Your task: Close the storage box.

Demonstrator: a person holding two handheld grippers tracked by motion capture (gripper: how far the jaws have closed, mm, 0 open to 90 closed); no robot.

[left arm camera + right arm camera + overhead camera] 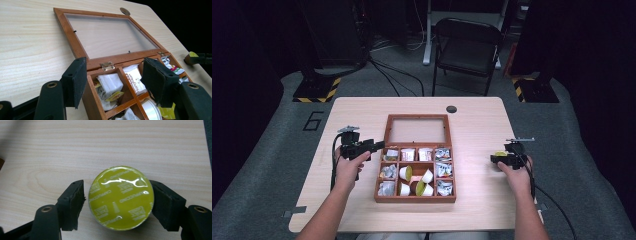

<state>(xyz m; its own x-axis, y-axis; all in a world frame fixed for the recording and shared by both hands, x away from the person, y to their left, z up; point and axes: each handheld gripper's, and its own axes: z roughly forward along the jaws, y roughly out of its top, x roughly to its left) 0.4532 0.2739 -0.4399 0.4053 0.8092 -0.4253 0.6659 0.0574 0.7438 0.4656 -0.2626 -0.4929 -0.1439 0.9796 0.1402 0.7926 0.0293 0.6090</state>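
High view: right gripper (498,158) sits on the worktop (472,120) right of the box (416,199), well apart; left gripper (377,145) at the box's left edge. Left gripper view: jaws straddle the box's near corner wall, grip unclear. Right gripper view: pod (121,197) lid-up between released jaws, small gap at left pad.

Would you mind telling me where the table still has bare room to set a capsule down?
Bare wood lies right of the wooden box, around the right gripper and its yellow-lidded capsule. More lies left of the open lid, beyond the left gripper, and along the near edge of the table. The box's compartments are crowded.
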